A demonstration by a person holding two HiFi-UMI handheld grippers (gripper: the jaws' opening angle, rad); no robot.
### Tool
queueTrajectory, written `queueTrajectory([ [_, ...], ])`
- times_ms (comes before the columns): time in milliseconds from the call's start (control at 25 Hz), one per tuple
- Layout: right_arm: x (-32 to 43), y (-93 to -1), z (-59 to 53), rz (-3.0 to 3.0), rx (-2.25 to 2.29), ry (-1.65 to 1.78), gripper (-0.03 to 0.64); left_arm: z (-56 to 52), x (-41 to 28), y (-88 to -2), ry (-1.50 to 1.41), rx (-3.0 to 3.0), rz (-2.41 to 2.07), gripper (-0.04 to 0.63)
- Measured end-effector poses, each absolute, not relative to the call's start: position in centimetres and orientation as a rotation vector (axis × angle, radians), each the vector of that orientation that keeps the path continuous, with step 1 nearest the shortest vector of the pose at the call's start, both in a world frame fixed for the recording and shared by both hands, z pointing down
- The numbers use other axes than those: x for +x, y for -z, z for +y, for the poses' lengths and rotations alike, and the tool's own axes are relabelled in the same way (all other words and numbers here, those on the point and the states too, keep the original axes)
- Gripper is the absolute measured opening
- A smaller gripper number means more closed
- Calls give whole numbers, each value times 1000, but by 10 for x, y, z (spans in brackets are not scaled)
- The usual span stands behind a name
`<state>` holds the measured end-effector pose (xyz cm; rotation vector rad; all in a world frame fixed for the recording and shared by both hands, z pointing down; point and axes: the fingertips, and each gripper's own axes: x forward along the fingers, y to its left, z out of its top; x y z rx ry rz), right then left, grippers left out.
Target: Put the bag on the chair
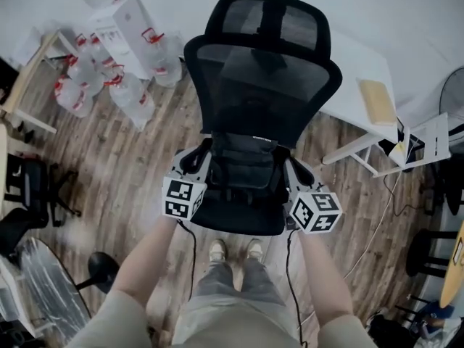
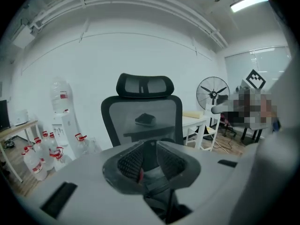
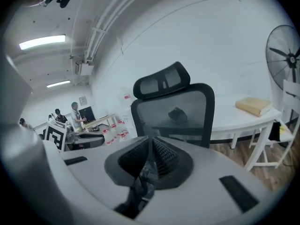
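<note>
mesh office chair [image 1: 261, 71] is dead ahead. the black bag [image 1: 243, 167] sits on its seat, so i'd guess the grippers only flank it to steady it. left gripper [image 2: 150, 158] is at the bag's left edge, jaws partly apart with a strap lying loose between them. right gripper [image 3: 151, 156] at the right edge pinches a strap tight.

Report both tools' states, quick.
Left tool: jaws partly apart with the black bag between them; grip cannot be told.
Right tool: closed on the black bag.
</note>
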<state>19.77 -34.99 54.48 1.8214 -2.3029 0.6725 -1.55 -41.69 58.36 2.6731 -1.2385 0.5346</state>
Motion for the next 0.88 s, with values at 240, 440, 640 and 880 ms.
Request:
queueTrajectory([
  [240,183,-442,-326,-2450,1801,-520,31,-406,-25,-508,-501,2707,-1283,77],
  [440,169,-378,-293,-2547,1745,-400,28,-385,-37,-443,-405,2750,-1288,51],
  [640,155,-333,-260,-2549,1703,-295,28,-356,-48,-401,-353,2802,-1294,37],
  [880,144,-295,-226,-2600,1684,-223,26,-318,-54,-364,-316,2860,-1284,35],
])
